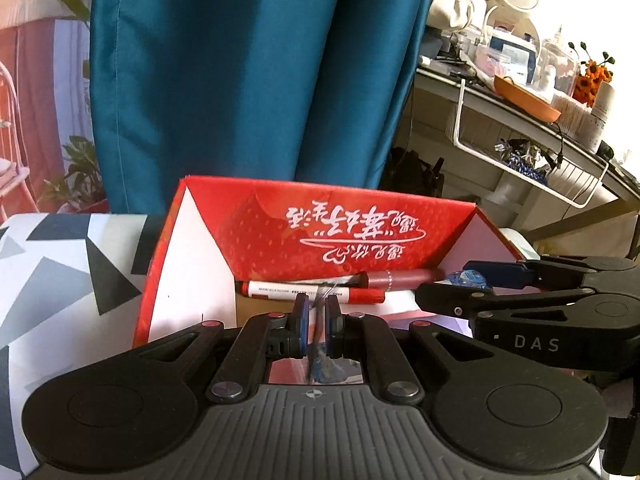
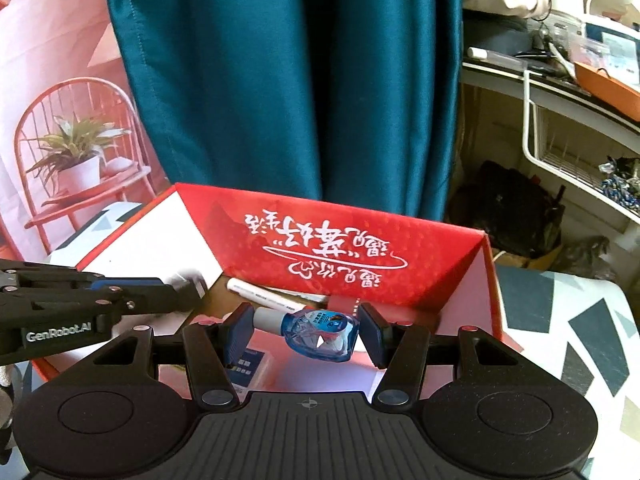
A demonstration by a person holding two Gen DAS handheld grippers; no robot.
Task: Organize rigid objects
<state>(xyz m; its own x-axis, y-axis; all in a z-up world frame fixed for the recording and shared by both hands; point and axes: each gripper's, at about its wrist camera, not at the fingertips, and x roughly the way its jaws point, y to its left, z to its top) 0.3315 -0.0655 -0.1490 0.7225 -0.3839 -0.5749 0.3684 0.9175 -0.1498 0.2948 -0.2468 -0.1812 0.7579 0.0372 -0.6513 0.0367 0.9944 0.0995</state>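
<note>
Left gripper [image 1: 316, 322] – jaws clamped on a thin clear item; right gripper [image 2: 306, 330], at 3 o'clock, clamped on blue correction tape [image 2: 320, 334] – both over red box [image 2: 340, 256].

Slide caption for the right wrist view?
Right gripper holds a blue correction-tape dispenser over the open red box, its jaws closed on it.
</note>
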